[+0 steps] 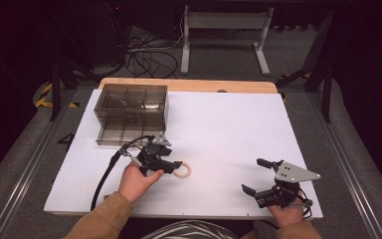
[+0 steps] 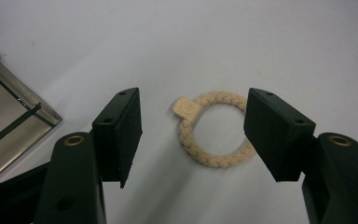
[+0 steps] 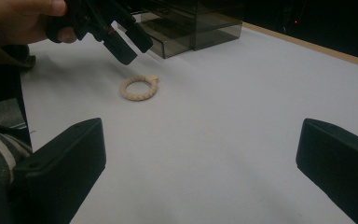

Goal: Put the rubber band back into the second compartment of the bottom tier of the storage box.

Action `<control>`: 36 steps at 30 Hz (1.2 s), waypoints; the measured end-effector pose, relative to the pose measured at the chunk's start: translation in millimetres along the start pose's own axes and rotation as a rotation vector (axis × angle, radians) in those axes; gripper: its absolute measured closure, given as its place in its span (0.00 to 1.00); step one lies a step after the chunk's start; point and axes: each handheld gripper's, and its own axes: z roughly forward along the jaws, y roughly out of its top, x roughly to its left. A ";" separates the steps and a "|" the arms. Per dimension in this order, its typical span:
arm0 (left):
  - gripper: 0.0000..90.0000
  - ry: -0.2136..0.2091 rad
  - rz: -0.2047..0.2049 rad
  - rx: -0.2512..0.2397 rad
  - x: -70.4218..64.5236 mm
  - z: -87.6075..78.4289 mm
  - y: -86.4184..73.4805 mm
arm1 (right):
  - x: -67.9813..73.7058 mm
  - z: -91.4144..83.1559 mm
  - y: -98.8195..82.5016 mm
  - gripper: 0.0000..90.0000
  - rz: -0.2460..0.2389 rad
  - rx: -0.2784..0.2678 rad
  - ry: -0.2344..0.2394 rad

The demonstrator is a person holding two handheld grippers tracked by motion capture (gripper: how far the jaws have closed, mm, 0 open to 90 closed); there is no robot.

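A cream braided ring (image 2: 213, 130) with a small flat tag (image 2: 185, 108) lies flat on the white worktop (image 1: 219, 129). It sits below and between the two jaws of the left tongs (image 2: 193, 135), which gape wide and hold nothing; in the right gripper view the ring (image 3: 139, 88) lies apart from those tongs (image 3: 121, 37), which hang above it. In the high view the left tongs (image 1: 166, 162) cover part of the ring (image 1: 183, 171), so only its far arc shows past the jaw tips.

The right tongs (image 1: 256, 177) rest near the front right edge of the worktop, well apart from the ring, jaws spread wide with only bare worktop between them (image 3: 200, 158).

Beyond the left tongs, toward the back left corner, stands a smoky clear plastic box (image 1: 131, 103) with inner partitions and a lower drawer pulled partway out; what it holds is hard to make out. One corner of it is cut off at the left edge of the left gripper view (image 2: 9, 116).

The worktop is a white sheet over a wooden board (image 1: 189, 84). Around it the room is dark: grey floor, a tangle of black cables (image 1: 146, 57), and the legs of a white frame (image 1: 224, 35) behind.
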 end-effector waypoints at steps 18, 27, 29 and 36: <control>0.50 0.004 -0.018 0.139 -2.6 16.0 4.3 | 0.5 1.1 -0.4 0.02 0.006 0.005 0.007; 0.60 0.017 -0.006 0.170 -4.9 21.3 5.3 | 0.6 1.2 -0.5 0.02 0.006 0.008 0.007; 0.63 0.029 -0.002 0.167 -5.4 21.2 5.2 | 0.7 1.2 -0.4 0.02 0.005 0.008 0.007; 0.73 0.041 -0.007 0.166 -5.3 23.1 4.9 | 0.7 1.1 -0.5 0.02 0.004 0.009 0.007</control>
